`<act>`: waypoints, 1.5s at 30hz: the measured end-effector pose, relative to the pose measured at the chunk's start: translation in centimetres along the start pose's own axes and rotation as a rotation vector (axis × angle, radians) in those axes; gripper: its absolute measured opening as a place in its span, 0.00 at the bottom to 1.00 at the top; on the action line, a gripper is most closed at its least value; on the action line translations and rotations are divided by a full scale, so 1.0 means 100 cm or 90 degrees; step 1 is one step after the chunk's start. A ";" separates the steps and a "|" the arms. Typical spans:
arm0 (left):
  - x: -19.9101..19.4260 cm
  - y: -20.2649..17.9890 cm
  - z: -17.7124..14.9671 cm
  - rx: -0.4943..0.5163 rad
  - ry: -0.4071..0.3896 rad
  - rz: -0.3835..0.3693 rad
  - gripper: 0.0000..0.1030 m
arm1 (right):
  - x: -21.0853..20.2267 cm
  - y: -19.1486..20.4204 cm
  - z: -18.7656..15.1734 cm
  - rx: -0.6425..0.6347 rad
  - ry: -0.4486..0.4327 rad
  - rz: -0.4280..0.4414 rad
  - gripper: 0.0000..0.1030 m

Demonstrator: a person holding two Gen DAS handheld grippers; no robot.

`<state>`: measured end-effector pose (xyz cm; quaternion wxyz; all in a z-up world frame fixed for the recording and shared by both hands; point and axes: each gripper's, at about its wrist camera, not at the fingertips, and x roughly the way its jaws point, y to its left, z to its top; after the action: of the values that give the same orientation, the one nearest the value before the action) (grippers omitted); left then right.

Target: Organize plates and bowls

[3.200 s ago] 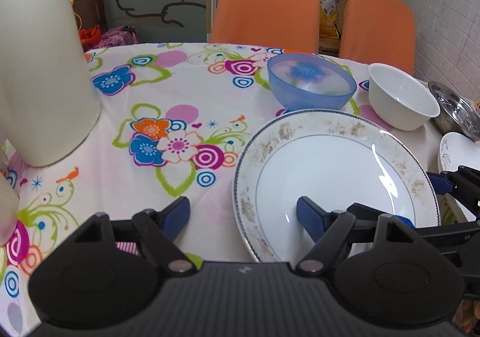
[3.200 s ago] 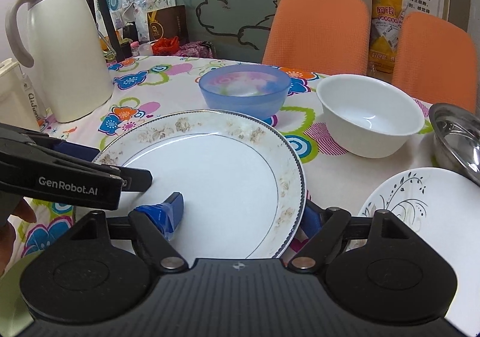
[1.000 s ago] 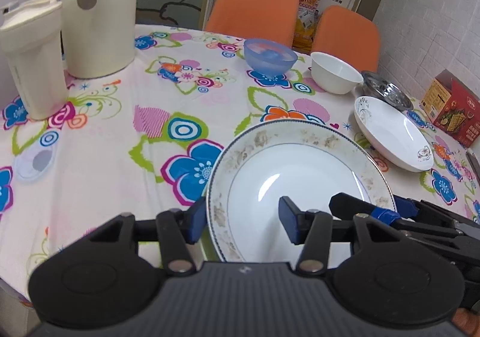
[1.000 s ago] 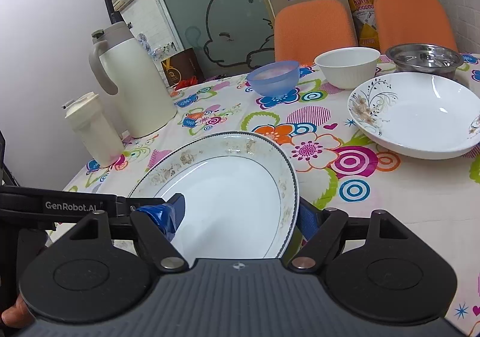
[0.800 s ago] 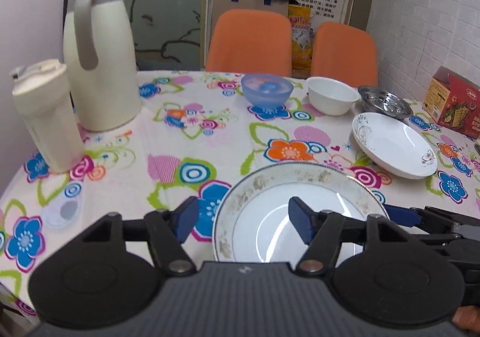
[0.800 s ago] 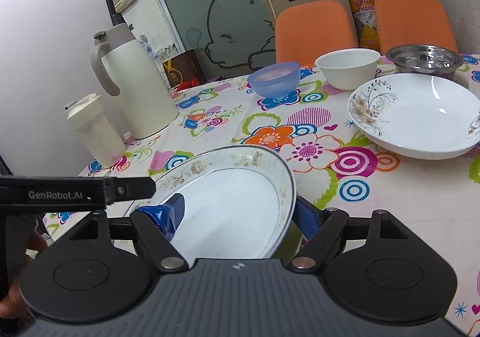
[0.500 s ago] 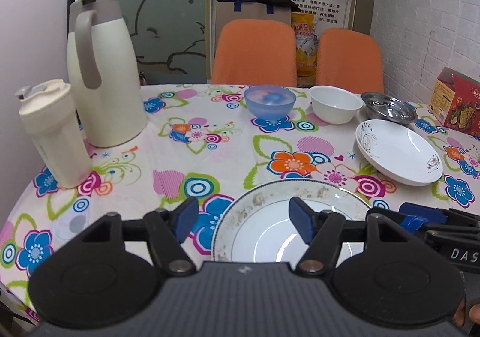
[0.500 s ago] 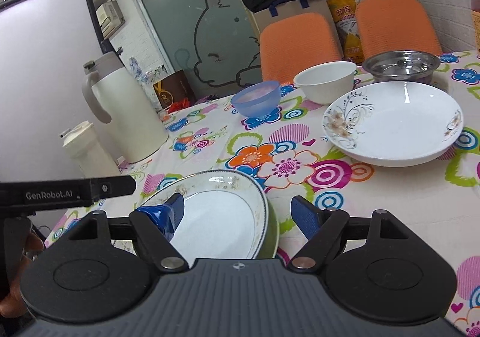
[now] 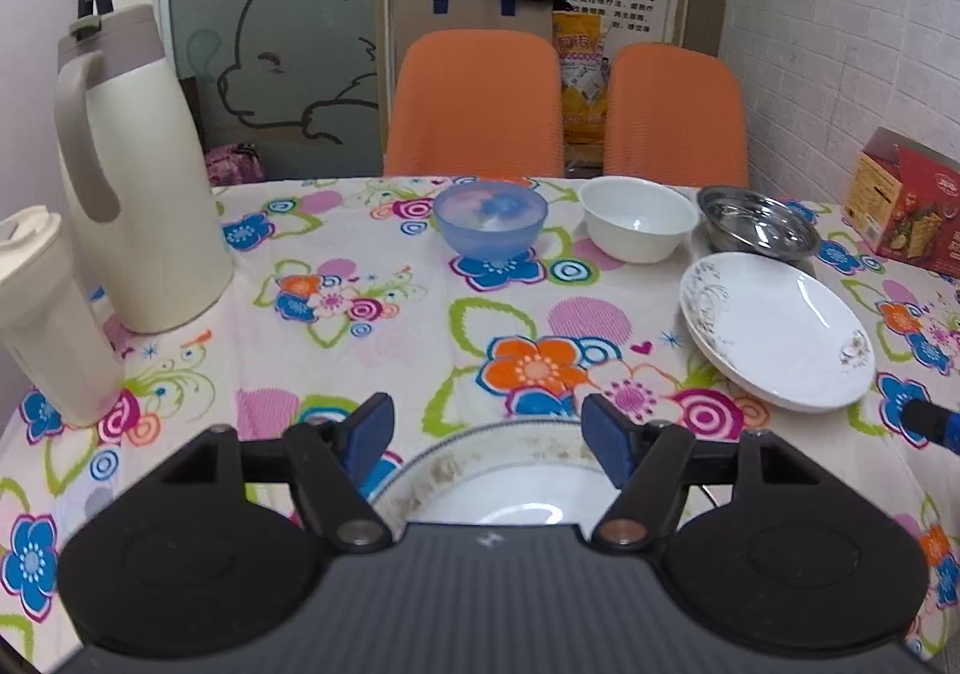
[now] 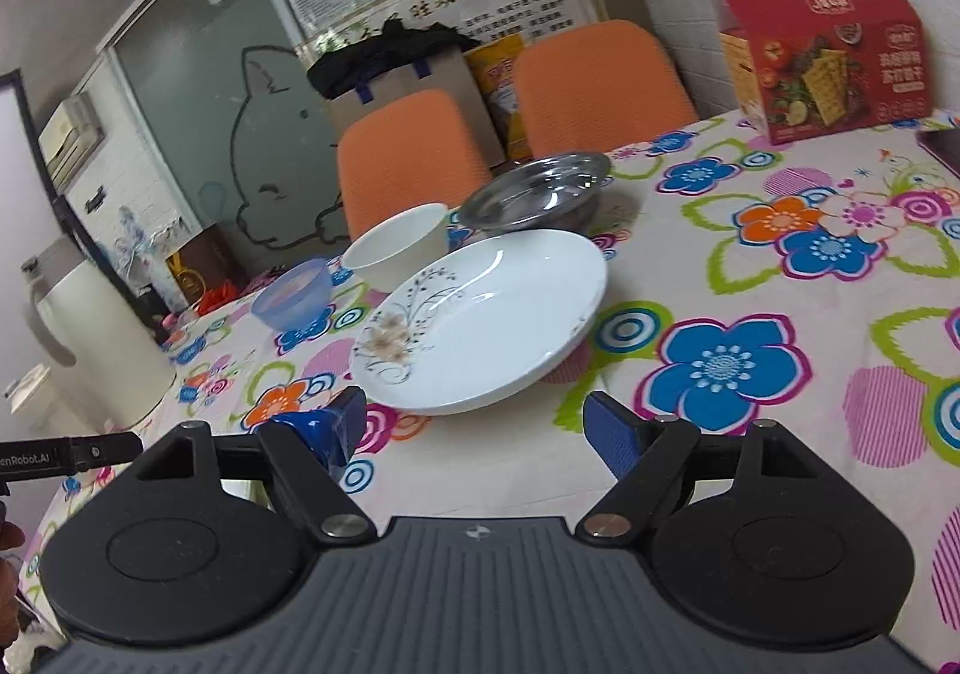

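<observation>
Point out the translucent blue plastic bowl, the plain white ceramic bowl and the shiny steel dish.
translucent blue plastic bowl [image 9: 491,221], left wrist view, inside bottom.
plain white ceramic bowl [image 9: 637,218], left wrist view, inner wall.
shiny steel dish [image 10: 534,189], right wrist view, inner surface.

Floral table [image 9: 420,326]: 2 plates [image 9: 774,332], 3 bowls [image 9: 491,218], jug [image 9: 138,176], box [image 9: 906,206]

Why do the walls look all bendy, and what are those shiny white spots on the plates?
Left wrist view: the fisheye lens curves the room's edges, and lamp glare streaks the flowered plate and the blue-rimmed plate. Right wrist view: the whole room tilts and bends, glare sits on the flowered plate and steel bowl, and far things look soft.
</observation>
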<state>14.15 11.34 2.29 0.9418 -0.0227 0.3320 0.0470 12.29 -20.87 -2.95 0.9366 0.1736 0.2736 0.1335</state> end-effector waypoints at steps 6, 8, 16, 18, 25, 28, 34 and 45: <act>0.032 -0.003 0.032 -0.061 0.047 -0.040 0.68 | 0.007 -0.009 -0.002 0.004 0.021 -0.009 0.64; 0.038 -0.019 0.033 -0.048 0.053 -0.059 0.68 | 0.010 -0.012 0.000 0.002 0.024 -0.014 0.64; 0.081 -0.080 0.047 0.015 0.101 -0.129 0.68 | 0.039 -0.015 0.024 -0.064 0.050 -0.033 0.65; 0.099 -0.092 0.054 0.016 0.123 -0.153 0.68 | 0.053 -0.015 0.031 -0.088 0.065 -0.047 0.65; 0.160 -0.113 0.066 -0.010 0.201 -0.177 0.68 | 0.100 -0.019 0.054 -0.128 0.100 -0.071 0.65; 0.176 -0.116 0.067 -0.020 0.217 -0.171 0.68 | 0.116 -0.018 0.058 -0.144 0.114 -0.074 0.65; 0.176 -0.127 0.066 0.009 0.199 -0.152 0.60 | 0.131 -0.009 0.057 -0.183 0.123 -0.071 0.67; 0.173 -0.135 0.060 0.034 0.179 -0.139 0.55 | 0.136 0.003 0.050 -0.215 0.109 -0.078 0.71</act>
<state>32.68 -0.41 -3.70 0.8857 -0.0398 0.4575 -0.0678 26.10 -17.23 -5.20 0.9320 -0.0153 0.3363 0.1346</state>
